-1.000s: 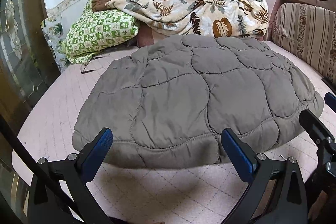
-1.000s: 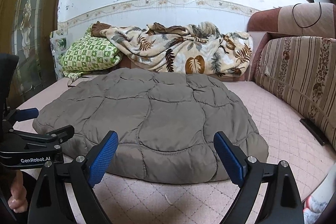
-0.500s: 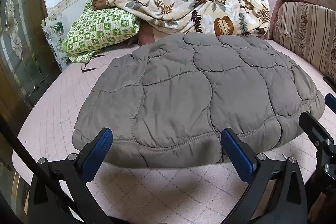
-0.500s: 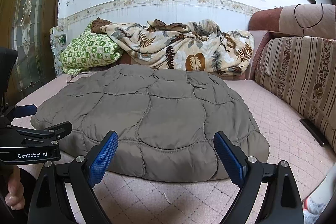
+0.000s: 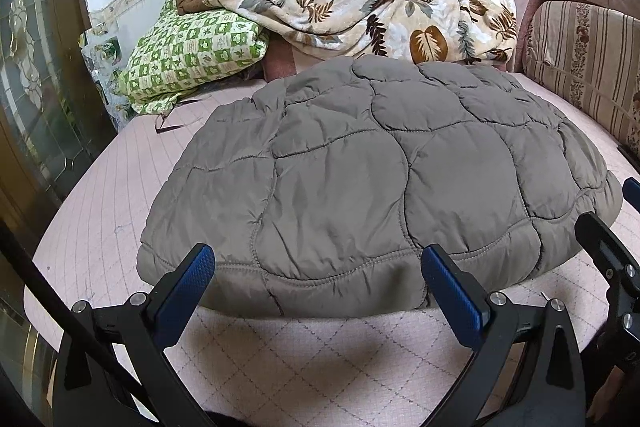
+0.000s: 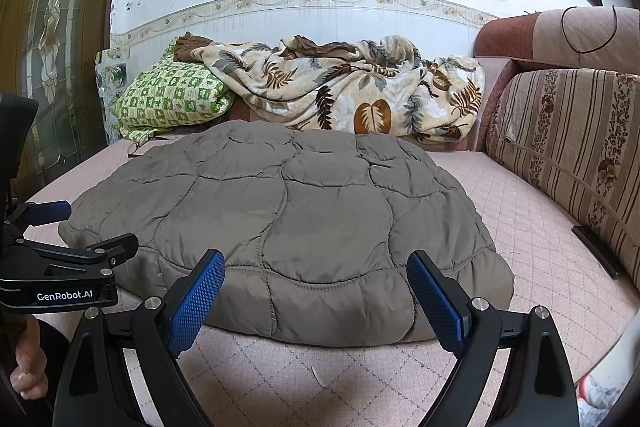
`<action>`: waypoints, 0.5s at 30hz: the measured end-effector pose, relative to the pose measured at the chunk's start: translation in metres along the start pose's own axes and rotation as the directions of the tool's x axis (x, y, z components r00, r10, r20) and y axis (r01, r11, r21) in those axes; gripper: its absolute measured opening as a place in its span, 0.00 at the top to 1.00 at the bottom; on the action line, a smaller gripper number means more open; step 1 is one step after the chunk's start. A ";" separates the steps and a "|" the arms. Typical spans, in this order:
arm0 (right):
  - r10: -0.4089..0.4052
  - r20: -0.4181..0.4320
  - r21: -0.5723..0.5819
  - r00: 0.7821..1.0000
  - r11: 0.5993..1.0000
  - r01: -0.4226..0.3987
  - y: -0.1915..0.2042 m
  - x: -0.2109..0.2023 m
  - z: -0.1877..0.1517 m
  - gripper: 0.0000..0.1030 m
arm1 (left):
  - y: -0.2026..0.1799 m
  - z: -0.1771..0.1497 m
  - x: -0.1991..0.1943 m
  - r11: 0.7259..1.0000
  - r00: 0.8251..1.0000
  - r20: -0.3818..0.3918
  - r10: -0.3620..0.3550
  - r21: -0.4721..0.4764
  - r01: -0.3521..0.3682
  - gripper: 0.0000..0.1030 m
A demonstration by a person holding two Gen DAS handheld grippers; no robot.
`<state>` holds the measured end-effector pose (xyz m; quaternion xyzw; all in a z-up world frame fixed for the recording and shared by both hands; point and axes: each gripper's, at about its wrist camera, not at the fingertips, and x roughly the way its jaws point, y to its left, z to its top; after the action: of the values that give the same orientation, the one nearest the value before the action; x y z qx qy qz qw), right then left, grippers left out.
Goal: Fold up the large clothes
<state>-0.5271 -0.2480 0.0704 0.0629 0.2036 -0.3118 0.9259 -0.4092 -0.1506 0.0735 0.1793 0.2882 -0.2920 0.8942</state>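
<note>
A grey quilted puffy garment (image 5: 372, 171) lies folded in a flat bundle on the pink bed cover (image 5: 120, 195); it also shows in the right wrist view (image 6: 288, 215). My left gripper (image 5: 318, 287) is open and empty, just short of the garment's near hem. My right gripper (image 6: 316, 291) is open and empty, also just in front of the near hem, to the right of the left one. The left gripper also shows at the left edge of the right wrist view (image 6: 64, 231).
A green checked pillow (image 5: 192, 55) and a leaf-print blanket (image 5: 380, 15) lie at the back by the wall. A striped sofa back (image 6: 568, 147) runs along the right. A dark glass door (image 6: 52, 47) stands at the left.
Both grippers have tilted down and drawn slightly closer to the garment's near hem. The garment has not moved and both grippers stay open.
</note>
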 end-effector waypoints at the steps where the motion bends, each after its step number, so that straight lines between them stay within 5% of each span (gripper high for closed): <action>1: 0.000 -0.001 0.001 1.000 1.000 0.000 0.000 0.000 0.000 0.08 | 0.000 0.000 0.000 1.000 1.000 0.001 0.000 0.001 0.000 0.00; 15: -0.001 -0.005 0.002 1.000 1.000 0.001 -0.002 0.002 -0.004 0.08 | 0.000 0.002 0.001 1.000 1.000 -0.002 -0.001 0.002 0.001 0.00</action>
<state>-0.5280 -0.2497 0.0660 0.0643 0.2054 -0.3125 0.9252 -0.4077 -0.1521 0.0745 0.1804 0.2888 -0.2927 0.8935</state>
